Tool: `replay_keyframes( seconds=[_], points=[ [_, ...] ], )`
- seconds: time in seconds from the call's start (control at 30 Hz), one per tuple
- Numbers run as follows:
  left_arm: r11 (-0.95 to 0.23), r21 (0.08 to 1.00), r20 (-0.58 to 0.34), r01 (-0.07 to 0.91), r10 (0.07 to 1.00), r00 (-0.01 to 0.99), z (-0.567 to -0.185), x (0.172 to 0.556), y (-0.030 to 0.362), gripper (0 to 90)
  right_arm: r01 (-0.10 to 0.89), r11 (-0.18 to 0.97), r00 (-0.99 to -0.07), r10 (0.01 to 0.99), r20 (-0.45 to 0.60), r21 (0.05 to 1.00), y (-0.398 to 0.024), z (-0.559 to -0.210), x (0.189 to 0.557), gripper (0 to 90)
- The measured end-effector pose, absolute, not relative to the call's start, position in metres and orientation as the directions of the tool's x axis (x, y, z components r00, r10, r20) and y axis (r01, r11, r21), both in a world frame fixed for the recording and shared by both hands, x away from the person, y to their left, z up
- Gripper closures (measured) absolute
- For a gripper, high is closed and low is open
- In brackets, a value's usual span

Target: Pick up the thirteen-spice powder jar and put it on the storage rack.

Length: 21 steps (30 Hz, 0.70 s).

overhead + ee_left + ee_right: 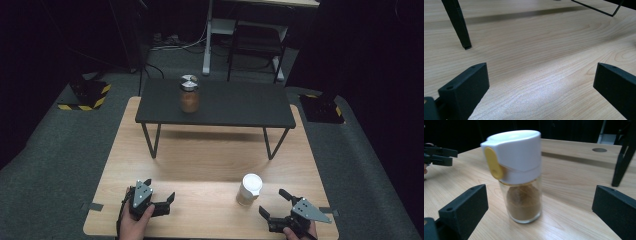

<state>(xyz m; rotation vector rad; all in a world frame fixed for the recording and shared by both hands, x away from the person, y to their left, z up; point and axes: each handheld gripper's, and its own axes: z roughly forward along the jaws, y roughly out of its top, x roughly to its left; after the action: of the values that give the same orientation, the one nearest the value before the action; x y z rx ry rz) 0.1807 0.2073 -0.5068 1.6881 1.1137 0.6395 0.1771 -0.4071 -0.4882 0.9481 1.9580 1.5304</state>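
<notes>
A glass spice jar [249, 190] with a white cap and brown powder stands on the wooden table [200, 165] near the front right. Up close, the spice jar [520, 180] shows a yellow tab on its cap and stands just ahead of my open right gripper [540, 210], between the lines of its jaws without touching them. My right gripper [274, 204] rests low at the front right. My left gripper [160, 192] is open at the front left, and bare wood lies between the jaws of the left gripper [541, 85]. A second jar [189, 94] with a metal lid stands on the black shelf [240, 107].
The black shelf stands on thin black legs [457, 23] across the back half of the table. A leg [624, 155] also rises at the right of the right gripper view. Grey carpet surrounds the table, with a desk frame [240, 40] behind.
</notes>
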Motion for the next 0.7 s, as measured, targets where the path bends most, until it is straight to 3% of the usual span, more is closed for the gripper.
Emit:
replay_keyframes(
  seconds=[0.7],
  points=[
    [-0.113,0.920,-0.075,0.376,0.890,0.451,-0.507,0.180,0.206,0.6,0.242,0.170,-0.651,0.759,0.030,0.955,-0.367,-0.492,0.189,0.2]
  ],
)
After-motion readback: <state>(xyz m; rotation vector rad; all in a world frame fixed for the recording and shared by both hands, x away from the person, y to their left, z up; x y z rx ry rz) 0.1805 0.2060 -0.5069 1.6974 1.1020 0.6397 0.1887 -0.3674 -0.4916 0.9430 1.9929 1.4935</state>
